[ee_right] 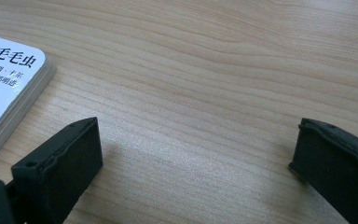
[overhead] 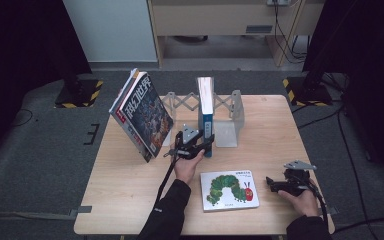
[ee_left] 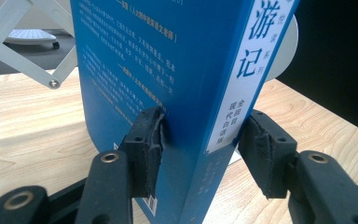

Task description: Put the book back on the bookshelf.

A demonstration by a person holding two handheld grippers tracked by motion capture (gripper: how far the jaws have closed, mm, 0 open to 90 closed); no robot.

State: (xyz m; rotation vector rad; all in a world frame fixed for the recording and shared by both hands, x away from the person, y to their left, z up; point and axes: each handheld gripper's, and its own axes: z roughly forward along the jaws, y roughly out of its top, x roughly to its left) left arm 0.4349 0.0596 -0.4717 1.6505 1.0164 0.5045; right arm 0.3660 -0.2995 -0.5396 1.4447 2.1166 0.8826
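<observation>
- Three books in play: blue book [overhead: 206, 112] upright in the folding book rack [overhead: 235, 107], dark-covered book [overhead: 142, 115] leaning at the rack's left end, caterpillar book [overhead: 229, 190] flat on the worktop [overhead: 125, 185].
- Pinches the blue book with the left gripper [overhead: 207, 142] low down, near the bottom edge, one pad on the cover and the other at the far side of the spine, as seen in the left gripper view [ee_left: 200, 135].
- Stands with its long axis vertical, spine [ee_left: 242, 74] toward the person, scissor lattice [ee_left: 23, 60] behind and to the left.
- Sits directly ahead of the left hand, well apart from the right; left arm plainly the nearer one for this book.
- Looks, by judgement, like the placing or steadying of the blue book in the rack, bottom edge at or just above the wood; cannot tell whether fully set down.
- Rests low over bare wood with the right gripper [overhead: 272, 184], jaws spread wide and holding nothing [ee_right: 196, 149].
- Lies just beside that right gripper, to its left: caterpillar book, flat, cover up, rounded corner [ee_right: 4, 88] near the left jaw but not touching.
- Probably calls next for the right gripper to shift left toward that flat book's edge.
</observation>
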